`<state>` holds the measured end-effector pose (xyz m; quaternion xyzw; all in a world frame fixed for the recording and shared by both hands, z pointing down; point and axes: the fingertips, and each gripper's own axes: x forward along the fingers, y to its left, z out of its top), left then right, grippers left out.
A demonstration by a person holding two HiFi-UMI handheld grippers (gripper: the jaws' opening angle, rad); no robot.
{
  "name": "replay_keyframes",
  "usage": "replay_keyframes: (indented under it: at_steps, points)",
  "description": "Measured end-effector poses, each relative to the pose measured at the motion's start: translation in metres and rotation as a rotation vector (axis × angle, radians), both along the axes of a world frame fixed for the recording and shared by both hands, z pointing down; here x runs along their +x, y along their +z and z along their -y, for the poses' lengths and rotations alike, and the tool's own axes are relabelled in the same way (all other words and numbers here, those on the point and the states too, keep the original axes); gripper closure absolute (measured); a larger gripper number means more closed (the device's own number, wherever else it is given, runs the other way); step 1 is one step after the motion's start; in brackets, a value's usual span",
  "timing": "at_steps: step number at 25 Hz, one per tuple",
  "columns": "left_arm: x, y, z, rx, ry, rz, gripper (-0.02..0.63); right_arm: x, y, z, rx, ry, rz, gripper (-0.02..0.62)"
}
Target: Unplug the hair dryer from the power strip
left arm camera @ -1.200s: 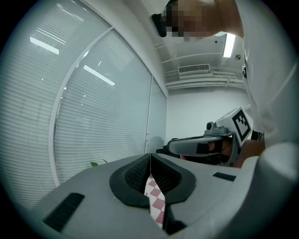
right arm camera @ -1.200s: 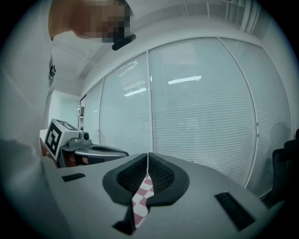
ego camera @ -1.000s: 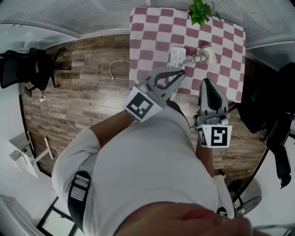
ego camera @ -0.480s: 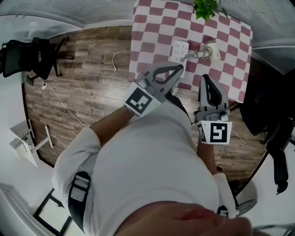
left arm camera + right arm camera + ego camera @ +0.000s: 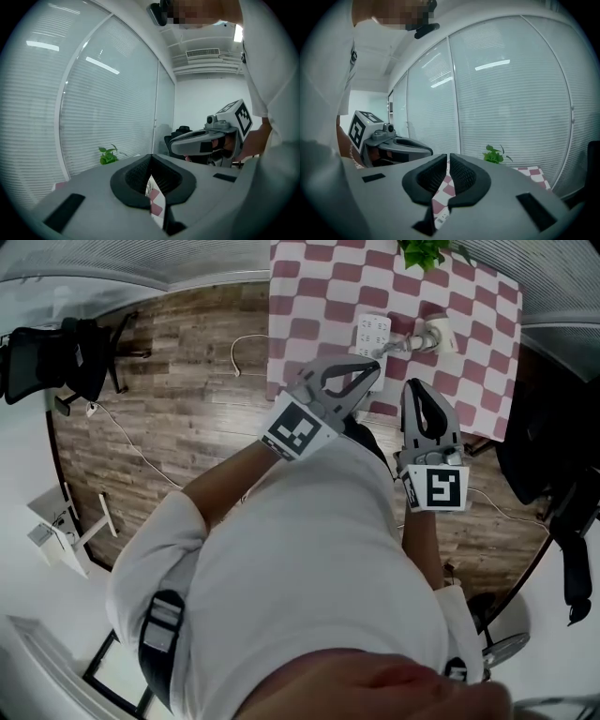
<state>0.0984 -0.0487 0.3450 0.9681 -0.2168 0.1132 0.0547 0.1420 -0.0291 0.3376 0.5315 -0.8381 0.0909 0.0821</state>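
A white power strip (image 5: 372, 332) lies on the red-and-white checked table (image 5: 309, 296). A cream hair dryer (image 5: 435, 334) lies to its right, its plug (image 5: 389, 346) in the strip. My left gripper (image 5: 374, 369) hovers over the table's near edge, just short of the strip, jaws shut and empty. My right gripper (image 5: 416, 386) is beside it, short of the dryer, also shut and empty. In the left gripper view the left gripper (image 5: 151, 157) has its pads together. The right gripper (image 5: 447, 156) shows the same in its own view. Neither gripper view shows the strip.
A potted plant (image 5: 424, 251) stands at the table's far edge. Black office chairs stand at the left (image 5: 52, 371) and right (image 5: 553, 456). A white cable (image 5: 239, 354) loops on the wooden floor left of the table. Window blinds (image 5: 511, 93) run behind the table.
Both grippers have sunk and come slightly nearer the table's near edge. Their jaws have stayed shut.
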Motion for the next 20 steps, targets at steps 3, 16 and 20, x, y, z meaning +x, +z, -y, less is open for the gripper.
replay_keyframes:
  at_steps: [3, 16, 20]
  points:
    - [0.001, 0.018, 0.005, -0.017, 0.014, 0.026, 0.574, 0.001, 0.018, 0.005, -0.041, 0.011, -0.005, 0.561]
    - [-0.004, 0.103, 0.015, -0.102, 0.052, 0.173, 0.574, -0.003, 0.100, 0.022, -0.203, -0.005, -0.029, 0.558]
    - [-0.007, 0.134, 0.018, -0.140, 0.047, 0.224, 0.574, -0.007, 0.128, 0.026, -0.255, -0.027, -0.056, 0.524]
